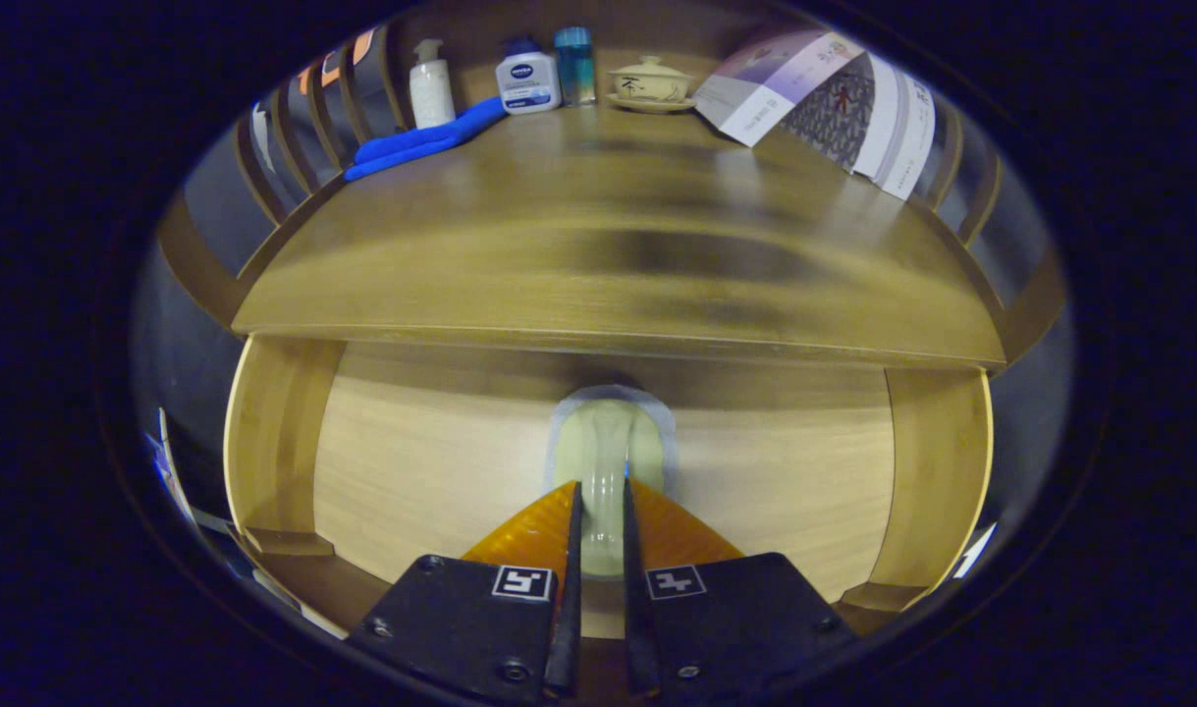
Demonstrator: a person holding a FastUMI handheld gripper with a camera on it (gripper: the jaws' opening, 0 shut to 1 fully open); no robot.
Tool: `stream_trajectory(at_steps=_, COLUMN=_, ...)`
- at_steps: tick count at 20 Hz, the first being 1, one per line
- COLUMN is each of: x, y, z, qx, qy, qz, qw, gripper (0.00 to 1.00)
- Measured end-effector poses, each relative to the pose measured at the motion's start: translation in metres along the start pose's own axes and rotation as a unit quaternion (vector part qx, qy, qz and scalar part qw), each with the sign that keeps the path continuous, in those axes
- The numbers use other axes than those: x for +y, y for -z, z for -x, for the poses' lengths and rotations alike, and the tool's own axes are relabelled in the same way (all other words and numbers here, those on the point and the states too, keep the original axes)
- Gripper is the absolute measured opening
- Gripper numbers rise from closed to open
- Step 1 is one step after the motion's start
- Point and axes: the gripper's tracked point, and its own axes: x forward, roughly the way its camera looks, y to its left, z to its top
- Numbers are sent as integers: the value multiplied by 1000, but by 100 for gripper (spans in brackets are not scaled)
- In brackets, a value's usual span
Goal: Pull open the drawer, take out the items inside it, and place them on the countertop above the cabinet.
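A pale wooden drawer front (441,462) sits under the cabinet's countertop (618,245). A pale green loop handle (608,447) juts from the middle of the drawer front. My gripper (601,501) is right at the drawer, with its two fingers pressed on either side of the handle's bar. The drawer's inside is hidden, so its contents cannot be seen.
Along the back of the countertop stand a white pump bottle (430,86), a white lotion bottle (527,79), a blue container (575,65) and a lidded teacup on a saucer (651,83). A blue cloth (421,142) lies at the back left; a folded leaflet (824,98) leans at the back right.
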Motion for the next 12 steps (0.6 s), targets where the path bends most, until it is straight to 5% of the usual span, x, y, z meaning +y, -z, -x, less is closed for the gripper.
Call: stream_trajectory(at_steps=12, x=-5, y=-1, z=93, qx=-65, qy=-25, qz=15, qw=997, gripper=22)
